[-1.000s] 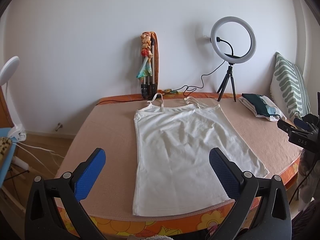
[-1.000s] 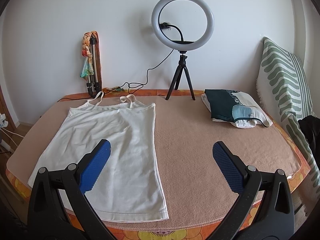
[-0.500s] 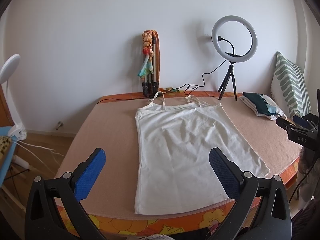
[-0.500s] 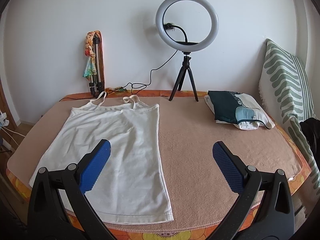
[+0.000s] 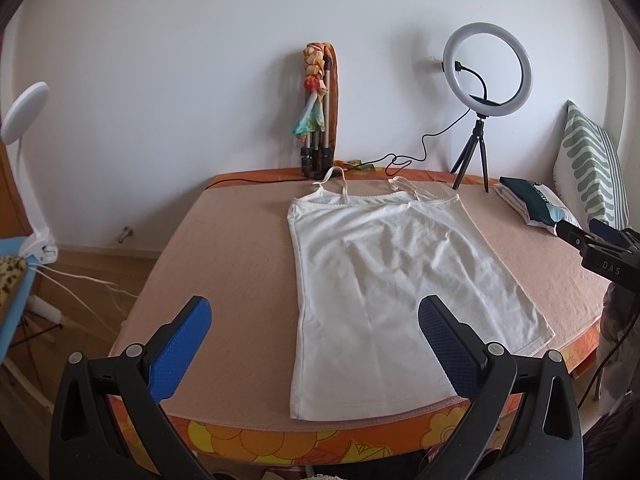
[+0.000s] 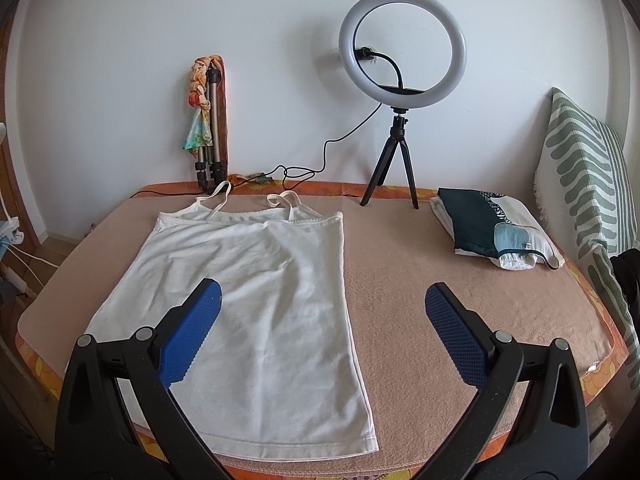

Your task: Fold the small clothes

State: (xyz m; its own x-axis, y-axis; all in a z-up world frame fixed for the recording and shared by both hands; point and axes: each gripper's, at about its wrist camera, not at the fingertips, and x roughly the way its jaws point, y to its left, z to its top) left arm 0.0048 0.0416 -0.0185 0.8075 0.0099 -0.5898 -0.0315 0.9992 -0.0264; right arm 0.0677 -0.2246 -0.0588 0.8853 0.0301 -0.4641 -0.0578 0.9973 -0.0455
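Observation:
A white strappy top (image 5: pixel 384 280) (image 6: pixel 256 292) lies spread flat on the beige-covered bed (image 5: pixel 240 272) (image 6: pixel 440 300), straps toward the wall, hem at the near edge. My left gripper (image 5: pixel 314 320) hovers open above the near edge, its blue pads either side of the top's lower left part, holding nothing. My right gripper (image 6: pixel 322 304) is open too, empty, over the top's right side; its left pad (image 6: pixel 192 332) overlaps the cloth in view. In the left wrist view the right gripper's tip (image 5: pixel 600 248) shows at the far right.
A ring light on a small tripod (image 6: pixel 400 80) (image 5: pixel 486 80) stands at the back. A folded tripod with a scarf (image 5: pixel 318 108) leans on the wall. A folded pile of clothes (image 6: pixel 492 228) and a striped pillow (image 6: pixel 588 184) lie right. A white lamp (image 5: pixel 24 120) stands left.
Both grippers have drawn back and risen a little; the top and bed sit farther off in both views. Both stay open. The top has not moved.

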